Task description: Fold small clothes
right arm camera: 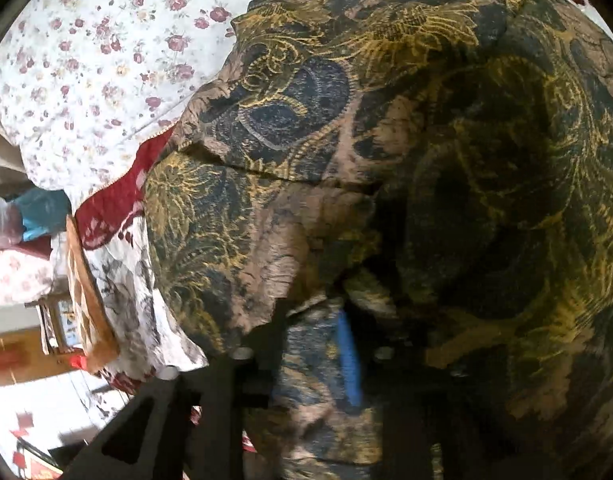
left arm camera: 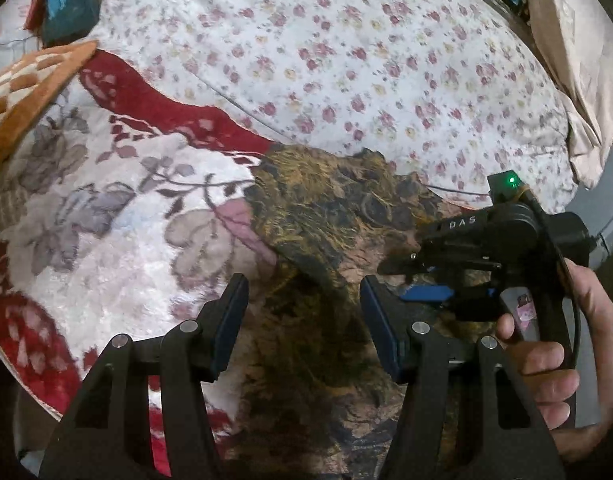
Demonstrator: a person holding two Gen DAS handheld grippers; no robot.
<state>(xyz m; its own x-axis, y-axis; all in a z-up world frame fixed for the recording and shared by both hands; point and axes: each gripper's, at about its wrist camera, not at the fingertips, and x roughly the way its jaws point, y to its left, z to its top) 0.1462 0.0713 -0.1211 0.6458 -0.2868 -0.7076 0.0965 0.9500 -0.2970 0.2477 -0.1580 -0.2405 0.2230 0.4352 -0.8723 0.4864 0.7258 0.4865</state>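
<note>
A brown, black and gold patterned garment [left arm camera: 326, 216] lies on the bed over a red and white floral blanket [left arm camera: 106, 208]. My left gripper [left arm camera: 304, 316] is open and empty, its jaws spread wide just above the garment's near part. My right gripper [left arm camera: 422, 280], held in a hand, lies sideways at the garment's right edge. In the right wrist view the garment [right arm camera: 386, 140] fills most of the frame and drapes over the right gripper [right arm camera: 326, 344]; cloth lies between its blue pads, so it is shut on the garment.
A white sheet with small pink flowers [left arm camera: 346, 60] covers the far bed. An orange and white cushion [left arm camera: 22, 92] sits at far left. Beige fabric [left arm camera: 578, 60] hangs at far right. Floor and furniture [right arm camera: 26, 340] show past the bed's edge.
</note>
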